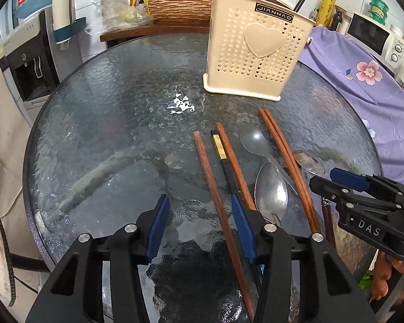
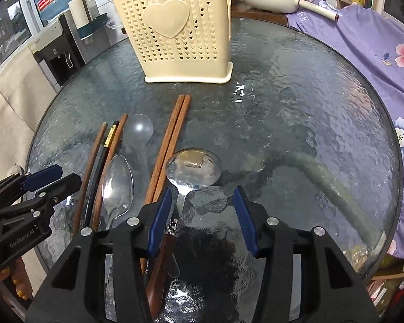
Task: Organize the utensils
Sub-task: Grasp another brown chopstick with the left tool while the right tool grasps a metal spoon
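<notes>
Here, left gripper (image 1: 200,224) straddles a wooden chopstick (image 1: 215,185), jaws spread; right gripper (image 2: 203,219) (lower centre) spread over a ladle (image 2: 192,169).

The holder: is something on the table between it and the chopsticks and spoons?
Nothing visible. The glass table is bare between the holder and the near ends of the paired chopsticks and the clear spoon. The other utensils lie beside these, not in front.
</notes>
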Demonstrator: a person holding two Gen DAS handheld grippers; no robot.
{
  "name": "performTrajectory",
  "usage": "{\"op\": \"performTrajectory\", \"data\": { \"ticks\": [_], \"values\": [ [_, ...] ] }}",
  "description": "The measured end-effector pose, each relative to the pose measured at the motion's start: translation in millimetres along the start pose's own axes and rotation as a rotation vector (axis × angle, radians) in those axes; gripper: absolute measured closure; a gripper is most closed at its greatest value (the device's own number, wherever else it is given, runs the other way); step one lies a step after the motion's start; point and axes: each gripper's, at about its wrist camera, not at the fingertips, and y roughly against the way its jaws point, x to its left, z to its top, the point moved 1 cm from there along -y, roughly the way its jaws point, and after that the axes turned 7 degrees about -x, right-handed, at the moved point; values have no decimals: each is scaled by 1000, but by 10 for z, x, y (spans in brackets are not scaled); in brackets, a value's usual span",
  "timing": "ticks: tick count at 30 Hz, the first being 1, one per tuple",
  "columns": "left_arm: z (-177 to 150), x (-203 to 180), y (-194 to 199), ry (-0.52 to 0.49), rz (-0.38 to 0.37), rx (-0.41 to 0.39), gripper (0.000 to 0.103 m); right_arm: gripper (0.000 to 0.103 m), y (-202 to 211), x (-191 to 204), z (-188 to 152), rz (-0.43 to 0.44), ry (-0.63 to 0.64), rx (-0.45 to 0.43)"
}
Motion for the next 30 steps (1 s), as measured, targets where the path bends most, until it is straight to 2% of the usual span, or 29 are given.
{"op": "performTrajectory", "data": {
  "ticks": [19,30],
  "values": [
    [38,-127,-199,-34,33,24,72,56,-84,17,77,-17,-3,6],
    [214,-149,-351,-25,31,28,78,56,-160,97,148,-32,0,27]
  ]
}}
